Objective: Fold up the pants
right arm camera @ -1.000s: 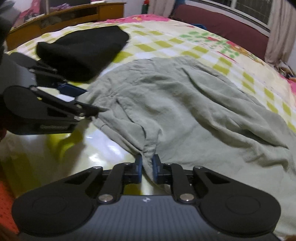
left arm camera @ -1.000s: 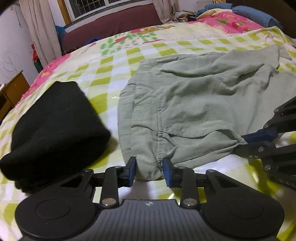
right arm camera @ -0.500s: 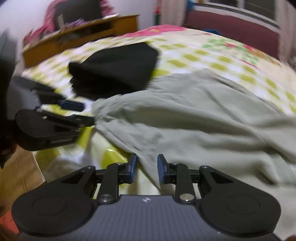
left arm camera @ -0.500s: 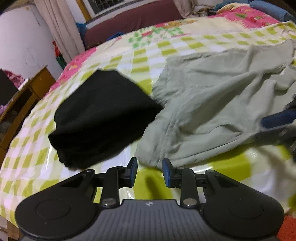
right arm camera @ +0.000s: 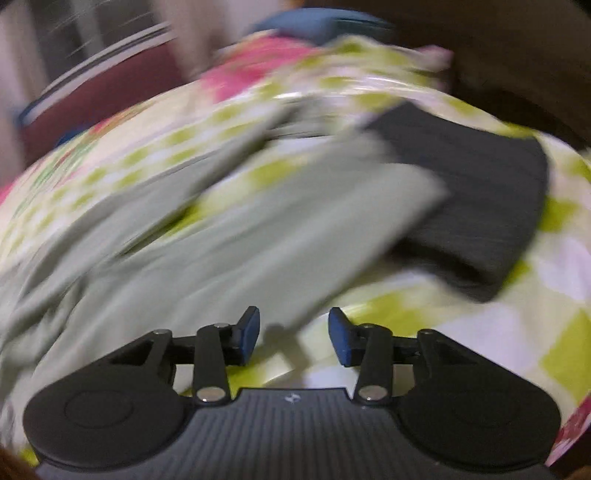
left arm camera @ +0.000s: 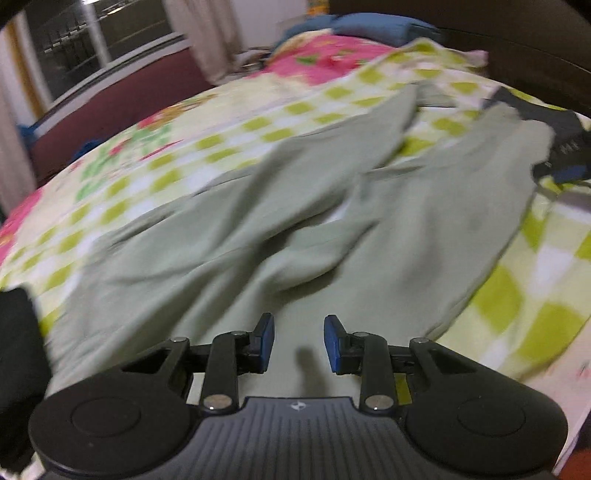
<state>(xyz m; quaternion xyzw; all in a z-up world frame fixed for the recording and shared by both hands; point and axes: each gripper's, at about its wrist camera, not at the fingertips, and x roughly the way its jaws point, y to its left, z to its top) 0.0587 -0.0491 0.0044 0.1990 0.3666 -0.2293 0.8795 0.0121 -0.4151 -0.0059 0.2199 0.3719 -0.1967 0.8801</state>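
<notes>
Hand-held gripper [right arm camera: 293, 334] gaping at pants [right arm camera: 221, 236] edge

Both views are dimly, warmly lit and bowed by fisheye distortion. Heavy motion blur is seen in the right wrist view; glare is caught on the bed [right arm camera: 325, 92].

Bedroom interior, indoor lighting, both views motion-blurred.
Bed [left arm camera: 517, 295] with green-checked and pink floral cover; maroon bench [left arm camera: 110, 107] under barred window [left arm camera: 62, 40]; pale curtains [left arm camera: 207, 33]; dark headboard [left arm camera: 480, 22].
</notes>
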